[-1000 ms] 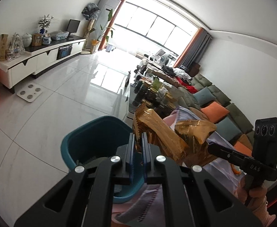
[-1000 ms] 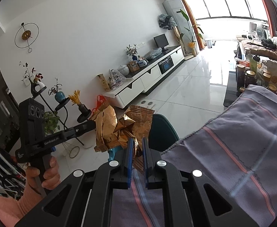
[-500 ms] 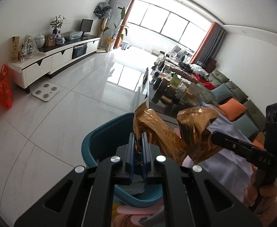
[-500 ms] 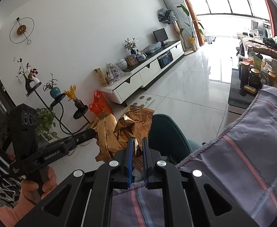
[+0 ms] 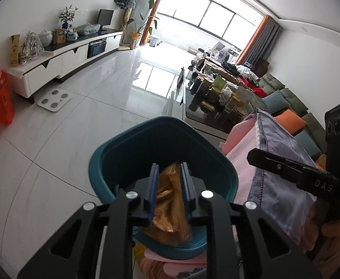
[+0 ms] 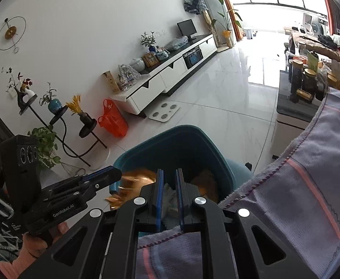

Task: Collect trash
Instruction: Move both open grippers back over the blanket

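Left wrist view: left gripper [image 5: 170,186] is spreading, gold wrapper [image 5: 170,207] dropping loose into the teal bin [image 5: 104,162]; right gripper [image 6: 169,194], earlier pinching a wrapper, is nearly closed, empty.

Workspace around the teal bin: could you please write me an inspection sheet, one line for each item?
Surface: striped cloth beside the bin; white tiled floor.
Job's things: teal bin; gold wrapper, blurred, between the left jaws above it; second wrapper inside.
Clutter: orange bag, scale on the floor; jars on the table.
Grippers: left gripper jaws opening; right gripper jaws slightly apart, nothing between them.
Cables: nothing seen.
Surroundings: TV cabinet, sofa.
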### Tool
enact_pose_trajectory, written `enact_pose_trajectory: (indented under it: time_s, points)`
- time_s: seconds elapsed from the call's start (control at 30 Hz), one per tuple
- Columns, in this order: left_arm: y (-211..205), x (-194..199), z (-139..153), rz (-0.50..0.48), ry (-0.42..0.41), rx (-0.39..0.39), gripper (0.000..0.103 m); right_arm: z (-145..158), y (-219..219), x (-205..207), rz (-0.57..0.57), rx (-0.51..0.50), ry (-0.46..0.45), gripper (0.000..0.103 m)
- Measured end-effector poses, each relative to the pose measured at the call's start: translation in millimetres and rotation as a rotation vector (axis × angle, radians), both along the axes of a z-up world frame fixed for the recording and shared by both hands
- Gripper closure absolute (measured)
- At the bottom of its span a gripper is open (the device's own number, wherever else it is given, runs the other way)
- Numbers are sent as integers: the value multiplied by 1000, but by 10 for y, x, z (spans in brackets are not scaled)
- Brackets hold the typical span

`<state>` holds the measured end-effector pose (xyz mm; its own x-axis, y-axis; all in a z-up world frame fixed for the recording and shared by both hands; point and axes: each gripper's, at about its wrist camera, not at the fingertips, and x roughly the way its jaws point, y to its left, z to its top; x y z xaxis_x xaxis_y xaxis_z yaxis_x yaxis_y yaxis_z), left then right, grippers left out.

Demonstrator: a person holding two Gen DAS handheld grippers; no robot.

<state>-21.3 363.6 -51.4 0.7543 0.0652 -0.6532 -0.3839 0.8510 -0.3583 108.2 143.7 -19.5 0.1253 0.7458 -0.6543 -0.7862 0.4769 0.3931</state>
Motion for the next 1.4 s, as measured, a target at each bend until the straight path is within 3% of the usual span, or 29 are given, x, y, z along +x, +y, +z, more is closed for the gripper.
enact_pose_trajectory:
  time_s: [0.07,0.13,0.27,0.43,0.63,0.7,0.83,1.07,1.4]
  points:
    - [2,7,-26,-2,-4,-13,73,1,-31,7,-5,3,4,91]
    - [-8,6,-54,-5,-7,-15,73,20,-65,9,-11,11,7,89]
    - [-102,-39,23,-24,-38,-12,72,89,-202,-11,-15,32,3,79]
    - [-341,-131,244,-83,-118,19,61,255,-484,-135,-16,67,-44,66]
    - [-910,-181,442,-226,-206,53,43,422,-1018,-267,-58,100,-104,52]
    - [-1177,-162,472,-304,-228,57,41,455,-1250,-292,-92,104,-124,46]
    - [-1655,-92,469,-438,-239,51,34,482,-1755,-295,-180,103,-145,45]
    - [-2554,170,372,-666,-211,19,33,439,-2684,-261,-379,60,-172,45]
    - [-3527,445,267,-879,-161,18,33,260,-3732,-225,-622,39,-143,45]
